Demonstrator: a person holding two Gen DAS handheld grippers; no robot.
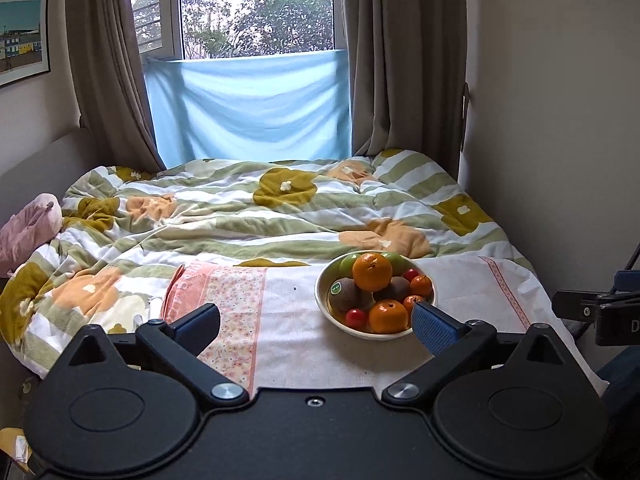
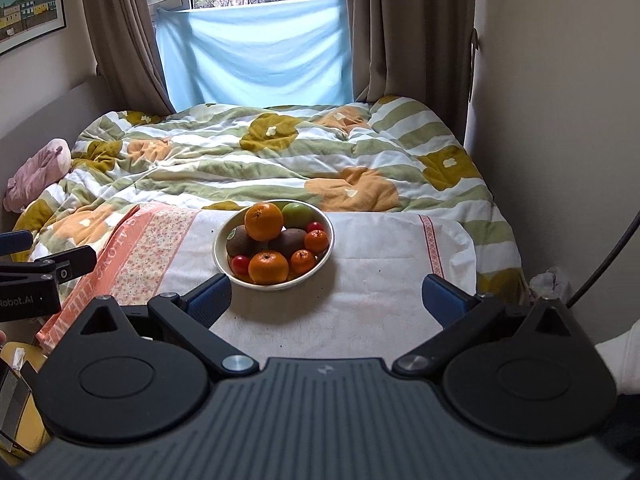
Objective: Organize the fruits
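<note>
Both tools, left tool (image 1: 316, 322) and right tool (image 2: 326, 298), gape wide near the fruit bowl (image 2: 328, 256) on the bed's cloth (image 2: 380, 276).

Both cameras are looking forward over their own gripper fingers, down the bed toward the window (image 1: 256, 8). The left view is sitting further left — the fruit bowl (image 1: 324, 304) is falling right of centre, just beside its right finger. The right view is looking from higher, with the bowl left of centre. Both are sharing bowl, quilt (image 2: 280, 160) and curtains (image 2: 120, 32).
</note>
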